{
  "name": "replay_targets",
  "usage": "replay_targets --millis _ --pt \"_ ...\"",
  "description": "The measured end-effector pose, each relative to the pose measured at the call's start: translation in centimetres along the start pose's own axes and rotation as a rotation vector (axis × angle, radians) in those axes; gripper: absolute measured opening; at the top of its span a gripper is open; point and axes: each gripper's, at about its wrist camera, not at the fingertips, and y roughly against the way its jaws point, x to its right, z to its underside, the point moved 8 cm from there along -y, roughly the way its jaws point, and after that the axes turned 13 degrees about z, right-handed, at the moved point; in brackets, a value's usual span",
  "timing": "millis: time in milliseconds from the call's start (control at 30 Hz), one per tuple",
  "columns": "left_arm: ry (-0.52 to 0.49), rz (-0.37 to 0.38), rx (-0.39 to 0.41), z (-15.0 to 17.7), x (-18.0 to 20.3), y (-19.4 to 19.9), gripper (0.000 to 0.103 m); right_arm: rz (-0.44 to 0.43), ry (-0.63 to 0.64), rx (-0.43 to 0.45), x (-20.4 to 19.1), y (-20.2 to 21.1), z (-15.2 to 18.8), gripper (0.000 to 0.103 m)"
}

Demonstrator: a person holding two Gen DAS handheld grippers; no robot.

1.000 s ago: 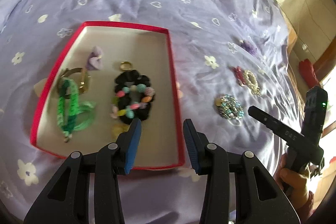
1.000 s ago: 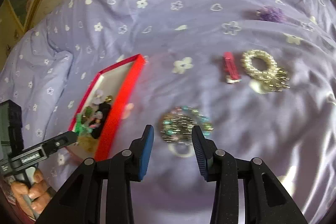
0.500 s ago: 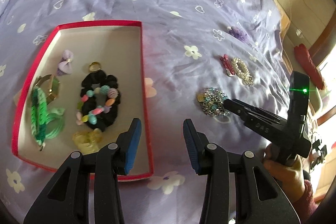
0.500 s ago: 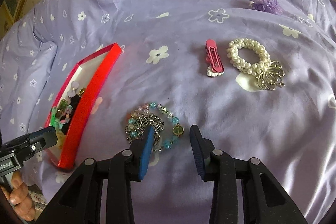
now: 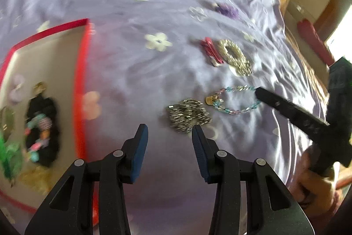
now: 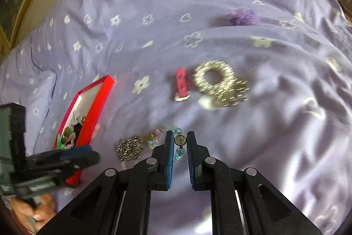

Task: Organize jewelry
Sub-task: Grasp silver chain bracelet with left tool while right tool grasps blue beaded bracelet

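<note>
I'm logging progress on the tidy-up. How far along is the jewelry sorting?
Partway. Done: the red box already holds several pieces, including a black scrunchie. In hand: the right tongs have closed around the blue beaded bracelet, though not fully shut. Left on the bedspread: the silver chain, pink clip, pearl bracelet and purple piece.

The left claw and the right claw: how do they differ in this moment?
The left claw stands wide open with nothing between its pads; the right claw is narrowed around the beaded bracelet. The left claw hovers near the silver chain pile, the right one is at the bracelet's charm. Both have black arms and blue pads, above the purple bedsheet.
</note>
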Motion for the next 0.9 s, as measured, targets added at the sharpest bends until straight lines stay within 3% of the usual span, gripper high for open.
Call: replay_targets --millis 167,233,500,900 --pt "-0.031 -0.020 -0.041 -0.4 1.0 -3.1 0.038 -0.002 -0.030 0.016 1.3 0.9 -0.3 0.011" --pt "-0.053 -0.022 -0.038 -0.6 1.4 -3.4 0.021 -0.006 -0.035 0.018 1.5 1.1 -0.3 0.011" --pt "-0.062 0.001 -0.011 -0.7 1.7 -2.5 0.010 -0.037 -0.042 0.020 1.0 1.8 0.0 0.011" --pt "-0.069 0.019 0.090 -0.6 2.6 2.7 0.008 -0.075 0.001 0.061 -2.1 4.6 -0.1 0.011"
